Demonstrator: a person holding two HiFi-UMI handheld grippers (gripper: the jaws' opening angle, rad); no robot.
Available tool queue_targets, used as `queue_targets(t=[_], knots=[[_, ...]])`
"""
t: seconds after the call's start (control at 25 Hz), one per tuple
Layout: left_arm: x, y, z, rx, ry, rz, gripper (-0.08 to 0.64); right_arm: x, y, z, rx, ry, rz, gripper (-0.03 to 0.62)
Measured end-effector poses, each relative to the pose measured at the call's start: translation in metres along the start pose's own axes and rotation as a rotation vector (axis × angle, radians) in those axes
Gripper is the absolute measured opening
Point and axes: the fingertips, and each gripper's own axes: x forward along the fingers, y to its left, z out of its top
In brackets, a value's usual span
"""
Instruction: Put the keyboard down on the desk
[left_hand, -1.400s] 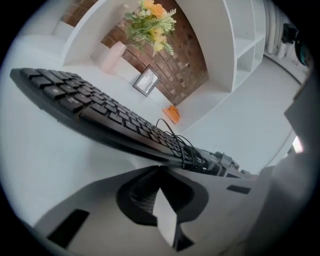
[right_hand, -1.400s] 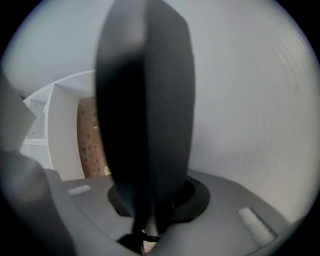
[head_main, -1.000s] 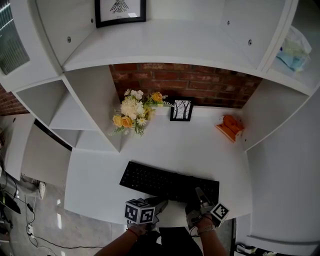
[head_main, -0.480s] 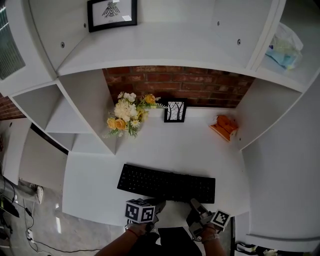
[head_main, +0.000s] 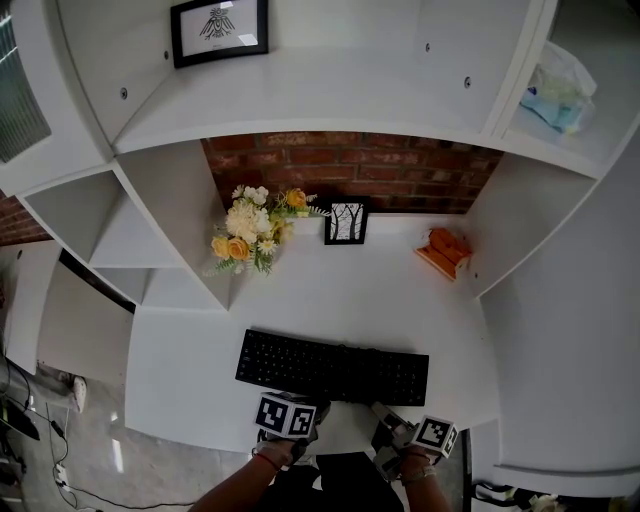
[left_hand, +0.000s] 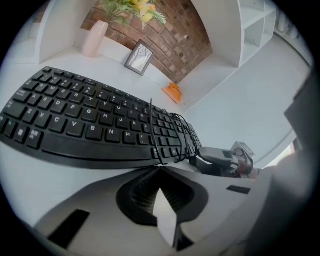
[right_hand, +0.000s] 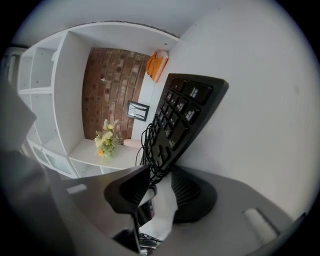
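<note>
The keyboard (left_hand: 90, 120) bears white key letters in the left gripper view: V, B, N, M (farther rows blur). Nothing else is readable.

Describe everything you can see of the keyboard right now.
The keyboard is black, wide and low, and looks like plastic. It lies flat, keys up, on the white desk near the front edge, slightly skewed, with its left end farther back. A thin black cable is looped over its right part.

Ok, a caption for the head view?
Black keyboard flat on the white desk, in front of flowers and a small framed picture.
</note>
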Motion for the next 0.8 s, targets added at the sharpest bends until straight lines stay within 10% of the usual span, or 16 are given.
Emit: queue_targets(t=[0.28,0.64,0.8], knots=[[-0.007,-0.005,-0.003,0.054,-0.003,-0.008,-0.012,-0.004,-0.004,-0.004,0.004,-0.017,-0.026,0.091],[-0.047,0.001,0.021,0.127,-0.230,-0.004,-0.014,-0.010,0.018,-0.014,-0.060,-0.034,-0.015,0.003],[-0.073,0.006,0.037,0.165,-0.352,0.002,-0.014,-0.007,0.048,-0.007,-0.237,-0.090,0.085,0.002]])
